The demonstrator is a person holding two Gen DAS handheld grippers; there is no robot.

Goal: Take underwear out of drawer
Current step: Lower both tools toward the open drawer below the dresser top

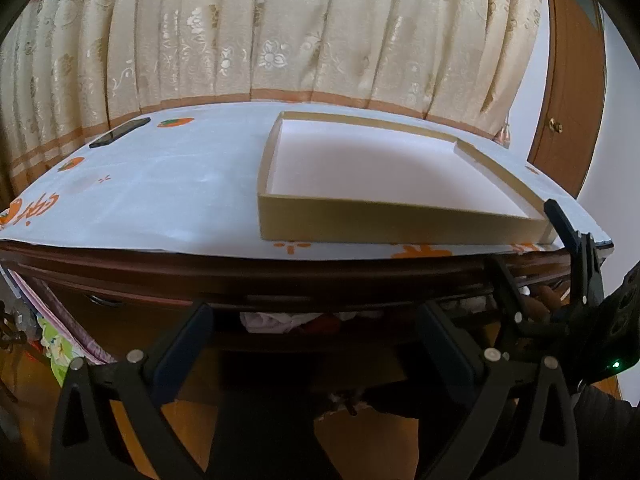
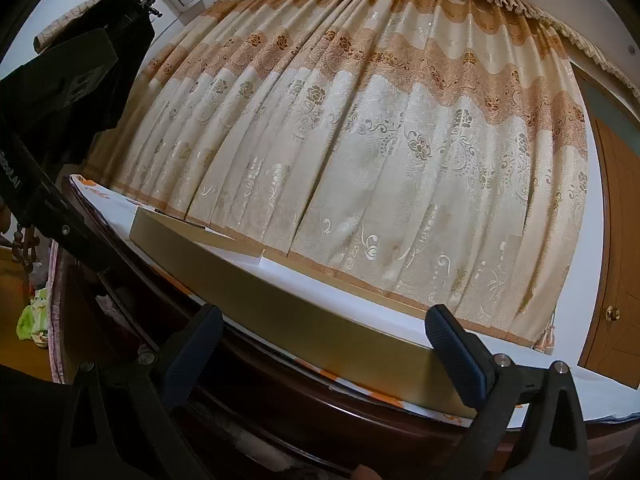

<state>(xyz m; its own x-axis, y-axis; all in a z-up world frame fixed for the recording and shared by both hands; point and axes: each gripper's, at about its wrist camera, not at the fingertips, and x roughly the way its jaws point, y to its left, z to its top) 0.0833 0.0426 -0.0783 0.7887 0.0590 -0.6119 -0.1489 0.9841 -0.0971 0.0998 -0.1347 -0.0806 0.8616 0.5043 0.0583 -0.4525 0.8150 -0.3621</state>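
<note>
At the desk front: both hand-held tools face the dark wooden desk (image 1: 280,280) from below its top edge.
Left gripper (image 1: 316,332): black two-finger tool, fingers spread wide, nothing between them; levelled at the gap of the partly open drawer (image 1: 304,338).
Right gripper (image 2: 324,332): same build, fingers spread wide and empty; angled upward toward the desk edge, off to the left tool's right.
Task item: crumpled white and red underwear (image 1: 280,322) lies inside the drawer, just beyond the left fingertips, not touched.
Drawer state: open only by a narrow slot, as far as the left view shows.
Step in hand: approach to the drawer; judged early, no garment taken.
Next move calls for: widening the opening if needed, then advancing the left tool into the slot and closing on a fold of cloth.
Desk top: white cloth with orange prints (image 1: 160,192); shallow tan cardboard box with white lining (image 1: 380,168), nothing in it; black phone (image 1: 120,132) at far corner.
Backdrop: cream floral curtain (image 2: 380,160).
</note>
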